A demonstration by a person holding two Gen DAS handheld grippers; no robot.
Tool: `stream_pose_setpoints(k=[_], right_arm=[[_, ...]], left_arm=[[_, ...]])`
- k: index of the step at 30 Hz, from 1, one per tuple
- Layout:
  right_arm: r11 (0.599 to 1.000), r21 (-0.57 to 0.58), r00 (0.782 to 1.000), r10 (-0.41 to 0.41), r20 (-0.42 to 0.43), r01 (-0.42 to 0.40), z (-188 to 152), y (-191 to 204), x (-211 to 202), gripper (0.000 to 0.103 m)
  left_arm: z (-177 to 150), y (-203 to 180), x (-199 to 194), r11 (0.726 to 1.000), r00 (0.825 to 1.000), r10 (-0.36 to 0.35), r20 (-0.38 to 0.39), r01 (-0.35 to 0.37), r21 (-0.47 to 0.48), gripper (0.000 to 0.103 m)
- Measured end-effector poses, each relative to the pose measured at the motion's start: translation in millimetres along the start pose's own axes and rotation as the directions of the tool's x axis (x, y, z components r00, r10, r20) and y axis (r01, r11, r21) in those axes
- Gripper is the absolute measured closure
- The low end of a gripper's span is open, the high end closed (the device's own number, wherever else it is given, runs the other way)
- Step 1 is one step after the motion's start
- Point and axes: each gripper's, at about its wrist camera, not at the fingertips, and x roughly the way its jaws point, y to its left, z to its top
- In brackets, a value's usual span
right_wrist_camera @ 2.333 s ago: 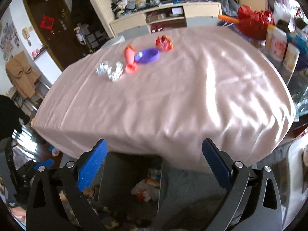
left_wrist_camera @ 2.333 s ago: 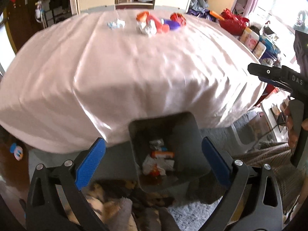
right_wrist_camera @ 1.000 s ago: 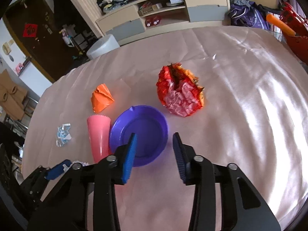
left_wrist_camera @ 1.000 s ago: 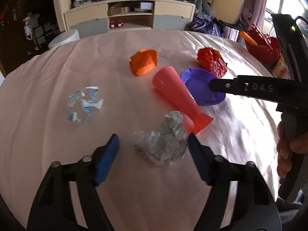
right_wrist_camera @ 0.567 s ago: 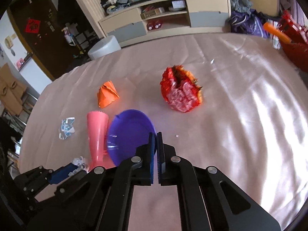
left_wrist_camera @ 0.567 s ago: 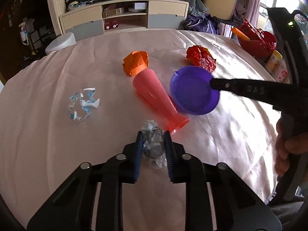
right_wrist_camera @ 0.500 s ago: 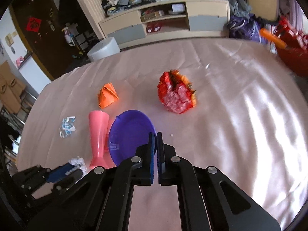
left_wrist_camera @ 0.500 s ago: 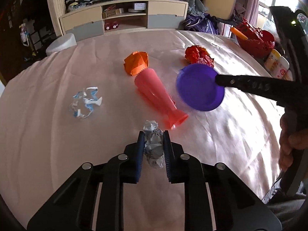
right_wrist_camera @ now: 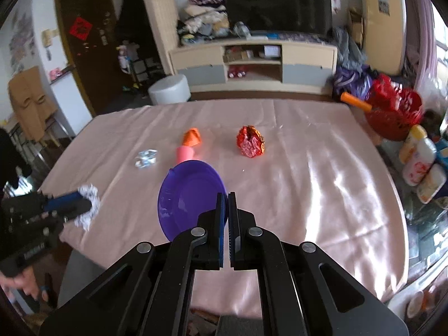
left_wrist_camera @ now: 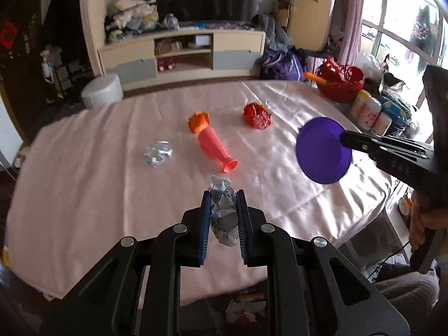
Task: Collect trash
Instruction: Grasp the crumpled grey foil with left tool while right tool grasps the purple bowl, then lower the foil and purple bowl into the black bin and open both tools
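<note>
My left gripper point(left_wrist_camera: 223, 196) is shut on a crumpled silver foil ball point(left_wrist_camera: 222, 212) and holds it above the near edge of the pink table point(left_wrist_camera: 84, 190). My right gripper point(right_wrist_camera: 226, 196) is shut on the rim of a purple plastic bowl point(right_wrist_camera: 190, 196), lifted off the table; the bowl also shows in the left wrist view point(left_wrist_camera: 322, 154). On the table lie a pink cup on its side point(left_wrist_camera: 215, 148), an orange wrapper point(left_wrist_camera: 198, 120), a red crumpled wrapper point(left_wrist_camera: 257, 116) and a blue-white wrapper point(left_wrist_camera: 158, 152).
A trash bin with litter shows below the table's near edge point(left_wrist_camera: 243, 308). A red basket point(left_wrist_camera: 340, 82) and bottles point(left_wrist_camera: 369, 112) stand at the table's right side. A white stool point(left_wrist_camera: 102, 91) and a TV cabinet point(left_wrist_camera: 182, 56) stand beyond the table.
Both grippers have pulled back and up from the table's middle toward its near edge, the left one carrying the foil ball and the right one carrying the purple bowl.
</note>
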Motion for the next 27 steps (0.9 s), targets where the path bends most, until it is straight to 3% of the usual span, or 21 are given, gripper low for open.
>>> stream_pose_setpoints(k=[5,11,21,27], right_arm=[[0.999,-0.03,0.999,0.02,0.036,-0.019,-22,4,-49,0.099],[0.998,-0.039,0.998,0.046,0.048,-0.044,-58,12,-73,0.099],[0.996,-0.052,0.997,0.072,-0.016,-0.073,-126,35,-65,0.099],[0.997,-0.033,0.995,0.069,-0.075,-0.071,-156,42,-43,0.099]], left_arm=[[-23,-10,-51,1.0,0.999,-0.02,0.034,0.02,-0.004,0.086],[-63,-28,-81,0.999,0.998,-0.052,0.042,0.051,0.008,0.086],[-139,-39,-63,0.996,0.997,-0.077,-0.03,0.076,-0.044,0.086],[-179,-40,-40,0.996,0.997,-0.05,-0.065,0.045,-0.076,0.086]])
